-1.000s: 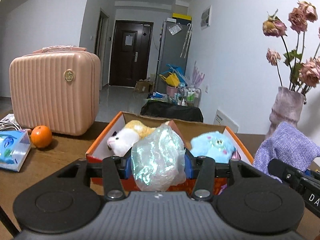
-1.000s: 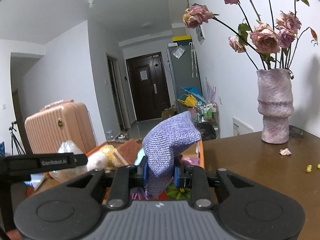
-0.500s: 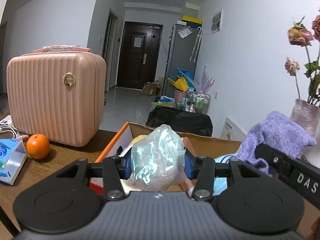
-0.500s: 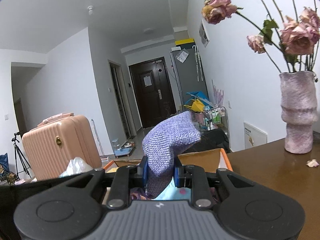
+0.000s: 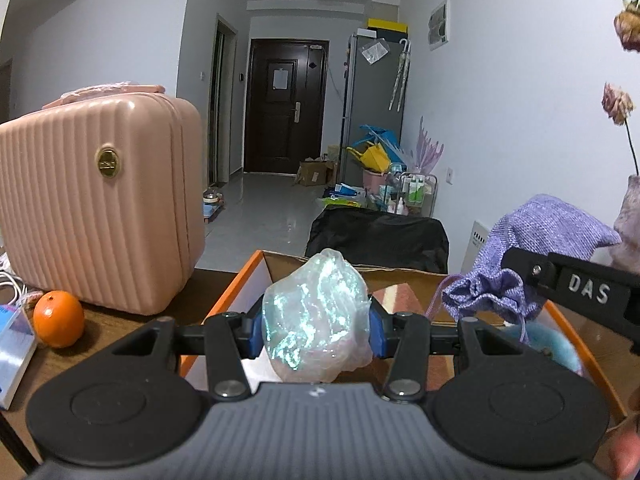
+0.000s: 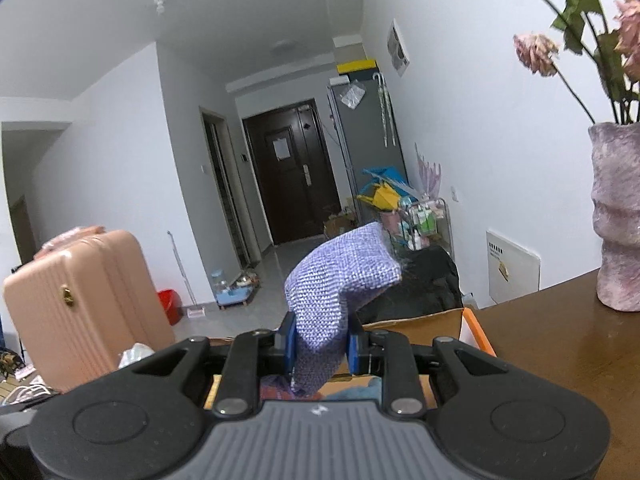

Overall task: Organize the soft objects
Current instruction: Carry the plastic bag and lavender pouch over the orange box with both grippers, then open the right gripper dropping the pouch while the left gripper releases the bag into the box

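Only the left cam caught the orange [image 5: 58,319] by the pink suitcase [image 5: 100,208]; the right cam had the whole vase [image 6: 618,216]. One box [image 5: 240,280], two soft things. The left gripper [image 5: 316,330] was squeezing the crinkly plastic bag [image 5: 316,320] over the box, and the right gripper [image 6: 320,348] was clamped tight on the purple cloth pouch [image 6: 332,296], also above it.

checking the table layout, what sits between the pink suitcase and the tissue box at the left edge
In the left wrist view an orange sits on the table between the pink suitcase and the tissue box, just in front of the suitcase's lower corner.
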`<state>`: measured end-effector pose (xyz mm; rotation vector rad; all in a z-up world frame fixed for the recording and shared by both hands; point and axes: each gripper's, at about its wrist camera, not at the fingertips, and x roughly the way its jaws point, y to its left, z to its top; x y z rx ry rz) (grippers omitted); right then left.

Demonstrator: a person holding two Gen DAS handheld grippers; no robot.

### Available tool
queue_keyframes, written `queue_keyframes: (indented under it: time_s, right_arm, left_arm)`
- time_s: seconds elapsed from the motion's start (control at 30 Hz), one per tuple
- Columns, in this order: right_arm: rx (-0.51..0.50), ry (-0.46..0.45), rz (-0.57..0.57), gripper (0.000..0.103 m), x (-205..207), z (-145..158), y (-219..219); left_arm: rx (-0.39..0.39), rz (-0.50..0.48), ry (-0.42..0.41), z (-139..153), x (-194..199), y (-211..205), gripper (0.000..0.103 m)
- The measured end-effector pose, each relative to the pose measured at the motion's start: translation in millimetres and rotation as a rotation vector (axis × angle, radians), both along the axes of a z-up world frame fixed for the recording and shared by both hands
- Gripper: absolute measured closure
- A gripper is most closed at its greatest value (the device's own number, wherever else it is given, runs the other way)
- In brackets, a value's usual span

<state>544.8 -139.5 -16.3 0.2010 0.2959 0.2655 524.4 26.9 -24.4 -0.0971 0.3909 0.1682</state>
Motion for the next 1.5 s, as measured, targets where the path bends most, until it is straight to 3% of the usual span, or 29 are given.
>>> queue_keyframes:
  time_s: [0.23,0.3,0.33,0.43,0.57,0.63,0.83,1.5]
  right_arm:
    - [-0.040,0.083,-0.022,0.079,28.5,-4.4,1.4]
    - [-0.055,0.092,-0.036,0.074,31.7,-5.0,0.7]
    - [-0.060,0.096,-0.046,0.066,32.9,-5.1,0.1]
    - [-0.087,0.126,-0.050,0.052,36.7,-6.6,-0.1]
    - [-0.112,0.155,-0.041,0.030,37.6,-7.4,1.6]
    - [-0.119,0.161,-0.043,0.025,36.5,-7.0,0.5]
    - [-0.141,0.136,-0.074,0.000,28.8,-3.9,-6.2]
    - [-0.192,0.012,-0.069,0.000,-21.5,8.4,-22.4]
  left_arm:
    - [0.035,-0.019,0.037,-10.3,11.8,-4.6,0.054]
    - [0.037,-0.025,0.037,-11.7,10.2,-5.4,0.049]
    - [0.039,-0.024,0.035,-11.9,9.8,-5.7,0.039]
    - [0.051,-0.014,0.026,-12.1,6.6,-6.6,0.024]
    - [0.044,0.006,0.026,-11.7,4.5,-3.5,0.013]
    - [0.039,0.023,0.025,-11.3,3.0,-1.8,0.004]
    - [0.025,0.059,0.023,-8.0,2.0,3.8,0.000]
    - [-0.009,0.069,-0.019,6.3,-39.9,15.8,0.000]
